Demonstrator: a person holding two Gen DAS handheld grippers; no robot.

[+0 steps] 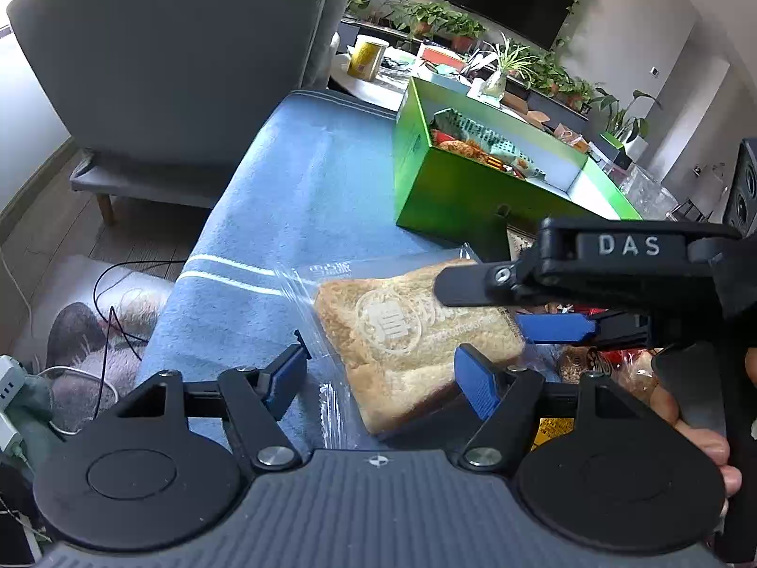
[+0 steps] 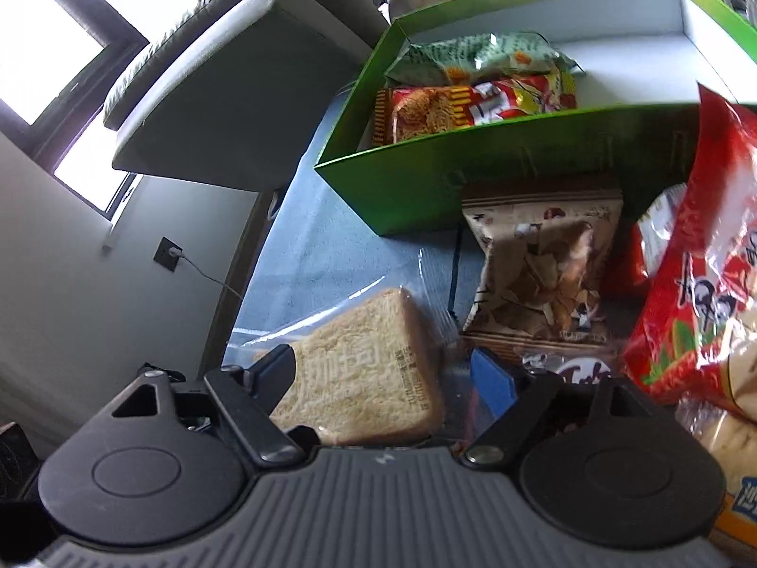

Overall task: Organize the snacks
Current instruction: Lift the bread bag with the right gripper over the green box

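Observation:
A clear bag of sliced bread [image 1: 416,336] lies on the blue cloth; it also shows in the right wrist view [image 2: 364,374]. My left gripper [image 1: 383,374] is open, its fingers either side of the bag's near end. My right gripper [image 2: 383,374] is open around the same bread from the other side; it shows in the left wrist view [image 1: 515,303] over the bread's right end. A green box [image 1: 454,189] behind holds a green snack bag [image 2: 478,57] and a red noodle packet [image 2: 473,104].
A brown chip bag [image 2: 544,274] and a large red snack bag [image 2: 700,274] lie right of the bread, in front of the green box [image 2: 426,180]. A grey armchair [image 1: 165,61] stands at the far left. The blue cloth [image 1: 303,189] covers the surface.

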